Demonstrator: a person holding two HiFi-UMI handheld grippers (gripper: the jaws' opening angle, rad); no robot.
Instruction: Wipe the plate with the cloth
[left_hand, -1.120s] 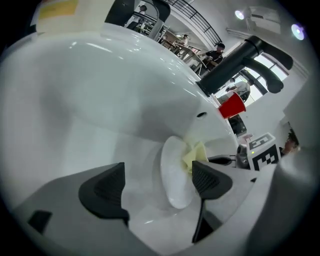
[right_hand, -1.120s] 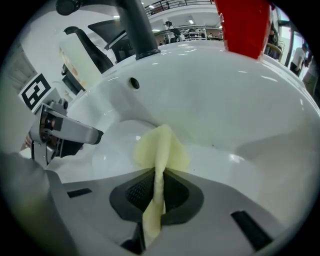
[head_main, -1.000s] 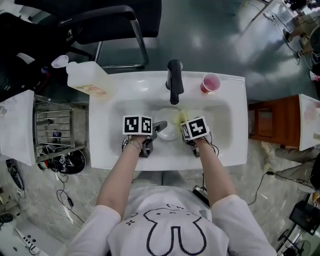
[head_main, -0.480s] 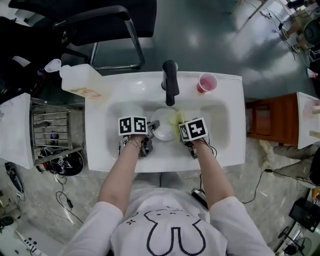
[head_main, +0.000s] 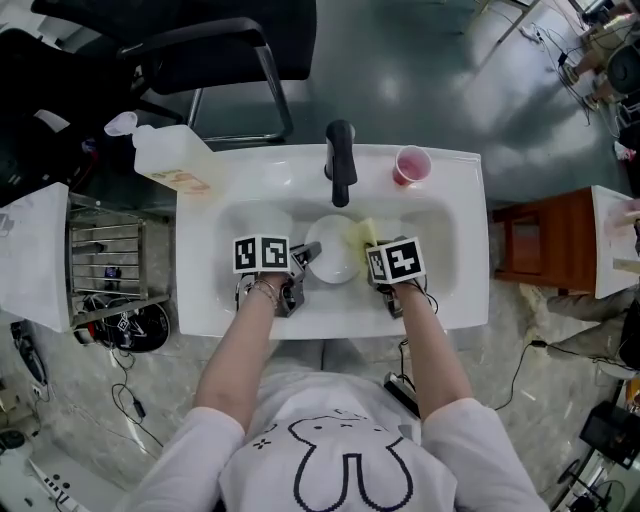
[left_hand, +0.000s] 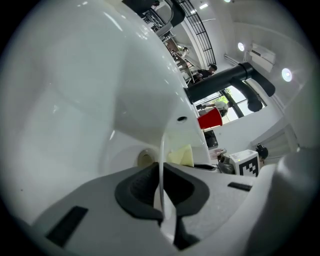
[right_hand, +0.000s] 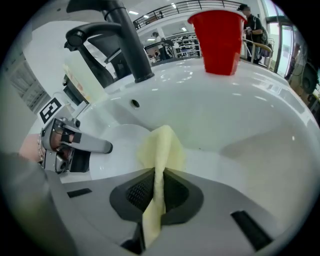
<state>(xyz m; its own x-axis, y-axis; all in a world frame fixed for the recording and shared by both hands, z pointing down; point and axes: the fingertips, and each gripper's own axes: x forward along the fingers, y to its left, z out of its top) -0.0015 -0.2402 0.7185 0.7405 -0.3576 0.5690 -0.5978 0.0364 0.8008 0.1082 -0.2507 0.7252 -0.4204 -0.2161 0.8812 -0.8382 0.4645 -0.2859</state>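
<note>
white glazed plate (head_main: 334, 262) sits in the bowl of the sink (head_main: 455, 300), just below the tap (head_main: 341, 165). the left gripper (left_hand: 161, 189) has just been closing and is now clamped on the near-left rim, with the thin edge standing straight up between the dark pads. the right gripper (right_hand: 157, 192) is pinched on a yellow cloth (right_hand: 161, 147), and a loose fold of it stands up past the jaws. from the head view the cloth lies at the plate's right edge. whether it touches the plate yet i cannot tell, so the wiping looks about to start rather than under way.

the main worry is the hold on the plate. it is a narrow pinch on a smooth, hard rim, so a firm push from the cloth on the far side would likely lever the plate around the pads. then it could twist, slide free and drop against the sink, or knock the tap close behind it.

the second risk is the cloth. only a strip is gripped, so dragging it across the plate may bunch it or tug it out of the jaws, and the hard jaw tips would then scrape the glaze. pressing too steeply would do the same.

the red cup (head_main: 411, 165) on the ledge is well apart and probably safe.
</note>
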